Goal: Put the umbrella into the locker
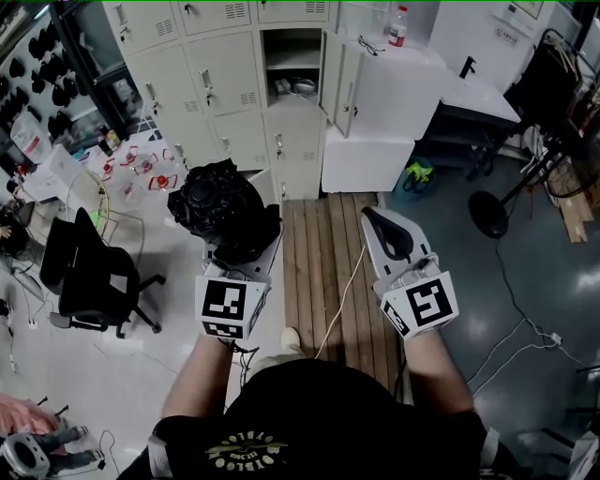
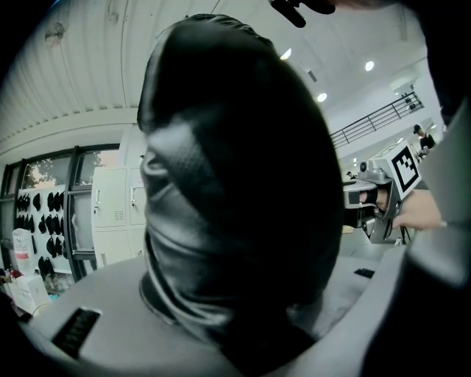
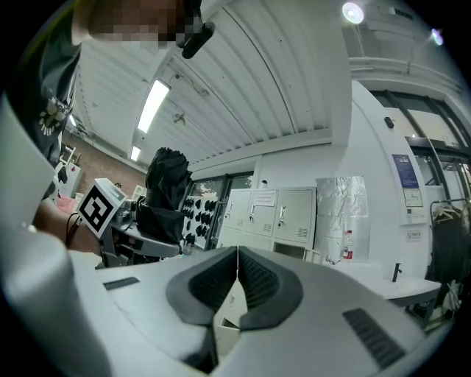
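- The left gripper is clamped on a black, folded fabric umbrella, which bunches up above its jaws.
- In the left gripper view the umbrella fills most of the picture and covers the pads. Only the grey jaw bodies show, low down on either side of it.
- No view lets the umbrella's handle or tip be made out among the crumpled folds.
- The right gripper has its dark ribbed pads pressed together with nothing between them. In the head view it is held level beside the left gripper, the two well apart.
- The umbrella is in the air ahead of the person, just left of the brown wooden slatted platform and well short of the bank of pale metal lockers.
- One open locker compartment shows a shelf inside. The things lying on its lower level are too small to identify.
- The person's forearms run out of the head view under a black shirt, and the lower edge cuts off the body.
- A black office chair stands at the left.
- A clear bottle with a red cap stands on a white cabinet beside the lockers.
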A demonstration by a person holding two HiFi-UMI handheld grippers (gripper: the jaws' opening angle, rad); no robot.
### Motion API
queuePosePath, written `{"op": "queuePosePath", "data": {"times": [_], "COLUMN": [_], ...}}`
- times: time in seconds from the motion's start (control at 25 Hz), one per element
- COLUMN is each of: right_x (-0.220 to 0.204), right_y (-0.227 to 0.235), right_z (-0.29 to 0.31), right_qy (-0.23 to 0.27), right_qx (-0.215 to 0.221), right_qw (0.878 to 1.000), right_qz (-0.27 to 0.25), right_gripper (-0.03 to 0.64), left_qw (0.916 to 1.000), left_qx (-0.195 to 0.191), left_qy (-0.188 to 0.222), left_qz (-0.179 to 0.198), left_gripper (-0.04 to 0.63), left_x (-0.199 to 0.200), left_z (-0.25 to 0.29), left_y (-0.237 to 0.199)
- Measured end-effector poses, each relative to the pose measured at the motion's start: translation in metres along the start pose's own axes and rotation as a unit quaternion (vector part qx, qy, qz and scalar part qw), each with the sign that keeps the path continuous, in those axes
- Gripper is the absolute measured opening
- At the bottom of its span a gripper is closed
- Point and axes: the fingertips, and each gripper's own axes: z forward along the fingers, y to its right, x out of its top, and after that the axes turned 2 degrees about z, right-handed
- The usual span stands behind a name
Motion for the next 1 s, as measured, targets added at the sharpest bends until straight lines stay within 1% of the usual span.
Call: {"op": "queuePosePath", "data": {"times": [0.16, 0.4, 0.56, 0.76, 1.0], "right_x": [-0.009, -0.017, -0.023, -0.014, -0.013], "right_y": [0.005, 0.017, 0.019, 0.035, 0.038], "right_z": [0.029, 0.066, 0.076, 0.102, 0.133], "right_qy": [-0.004, -0.014, -0.015, -0.009, -0.004], "right_qx": [0.006, 0.011, 0.006, 0.003, 0.005], "right_qw": [1.0, 1.0, 1.0, 1.0, 1.0], "right_qz": [0.002, 0.006, 0.005, 0.016, 0.022], "right_gripper": [0.028, 0.028, 0.028, 0.028, 0.028], "left_qw": [0.9999, 0.9998, 0.9997, 0.9998, 0.9997], "left_qx": [-0.007, -0.012, -0.013, -0.014, -0.019], "left_qy": [-0.009, -0.017, -0.017, -0.012, -0.013], "left_qz": [0.009, -0.004, -0.01, 0.0, 0.002], "left_gripper": [0.254, 0.253, 0.253, 0.253, 0.253], "left_x": [-0.009, -0.024, -0.032, -0.023, -0.026], "left_z": [0.021, 0.049, 0.058, 0.08, 0.098], "left_y": [-0.017, -0.041, -0.05, -0.072, -0.094]}}
